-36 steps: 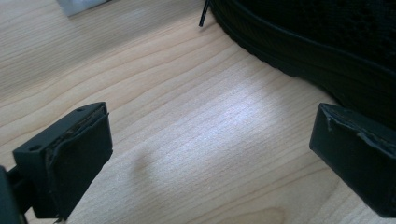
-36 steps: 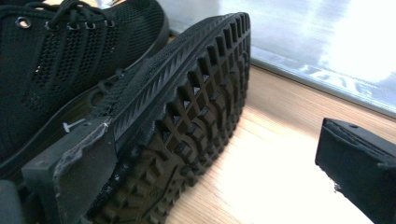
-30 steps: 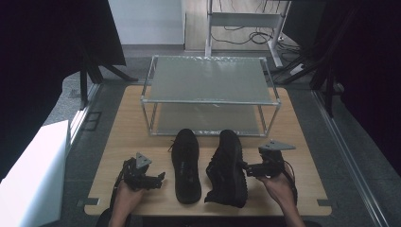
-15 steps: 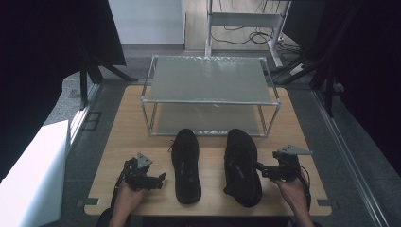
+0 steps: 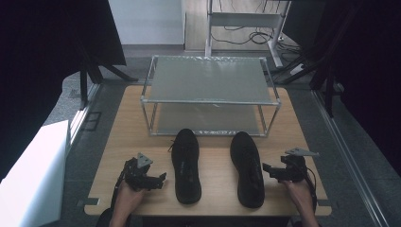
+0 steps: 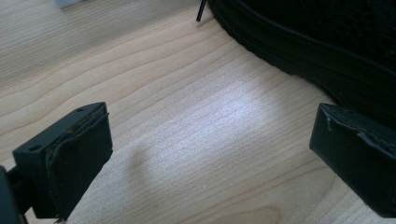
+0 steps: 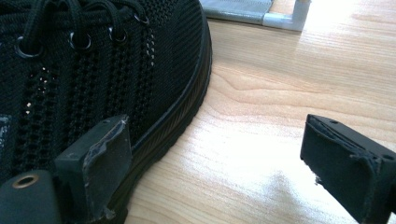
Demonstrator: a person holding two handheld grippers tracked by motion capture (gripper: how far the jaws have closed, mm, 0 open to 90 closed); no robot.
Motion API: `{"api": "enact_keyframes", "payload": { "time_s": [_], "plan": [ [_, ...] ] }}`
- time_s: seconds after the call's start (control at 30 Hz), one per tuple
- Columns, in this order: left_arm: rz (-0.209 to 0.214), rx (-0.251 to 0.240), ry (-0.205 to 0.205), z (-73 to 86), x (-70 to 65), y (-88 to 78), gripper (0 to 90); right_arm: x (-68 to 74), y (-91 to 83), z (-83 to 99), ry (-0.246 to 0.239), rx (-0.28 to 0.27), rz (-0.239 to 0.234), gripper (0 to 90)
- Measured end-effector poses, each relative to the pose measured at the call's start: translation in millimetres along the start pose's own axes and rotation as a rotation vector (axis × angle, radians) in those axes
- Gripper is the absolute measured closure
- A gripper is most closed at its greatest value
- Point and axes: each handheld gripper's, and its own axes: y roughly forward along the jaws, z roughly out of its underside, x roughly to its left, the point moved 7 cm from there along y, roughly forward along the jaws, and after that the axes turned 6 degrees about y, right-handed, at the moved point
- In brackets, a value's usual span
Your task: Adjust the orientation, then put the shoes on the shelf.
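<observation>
Two black mesh lace-up shoes stand side by side on the wooden table [image 5: 213, 163], toes pointing away. The left shoe [image 5: 186, 165] has my left gripper [image 5: 158, 178] just beside its near left side, open. In the left gripper view that gripper [image 6: 210, 154] spans bare wood, with the left shoe's sole edge [image 6: 327, 42] at the upper right. My right gripper [image 5: 268, 170] is open, a little right of the right shoe [image 5: 247, 168]. In the right gripper view the right gripper [image 7: 224, 163] holds nothing and the right shoe [image 7: 93, 70] lies by its left jaw.
A two-level metal rack [image 5: 208, 78] with grey shelves stands on the far half of the table, just beyond the shoes' toes; its corner foot [image 7: 280, 18] is close ahead of the right gripper. A white box [image 5: 33, 175] sits left of the table.
The right shoe has shifted to the right, away from the left shoe. My right gripper moved right with it and now stands apart from it. The left gripper has stayed put.
</observation>
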Motion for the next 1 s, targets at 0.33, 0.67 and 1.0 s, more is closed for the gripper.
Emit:
{"api": "enact_keyframes", "payload": {
  "time_s": [0.33,0.67,1.0],
  "plan": [
    [0.006,-0.006,-0.023,-3.1,-1.6,-3.6,0.0,2.3,-7.8,0.2,-0.011,-0.022,-0.022,6.0],
    [-0.016,-0.052,-0.014,-15.7,-8.3,-13.3,0.0,12.5,-16.9,-0.6,-0.034,-0.045,-0.05,1.9],
    [0.026,-0.149,-0.083,-35.3,-23.2,-27.8,0.7,27.8,-29.3,-1.7,-0.025,-0.075,-0.113,0.0]
  ]
}}
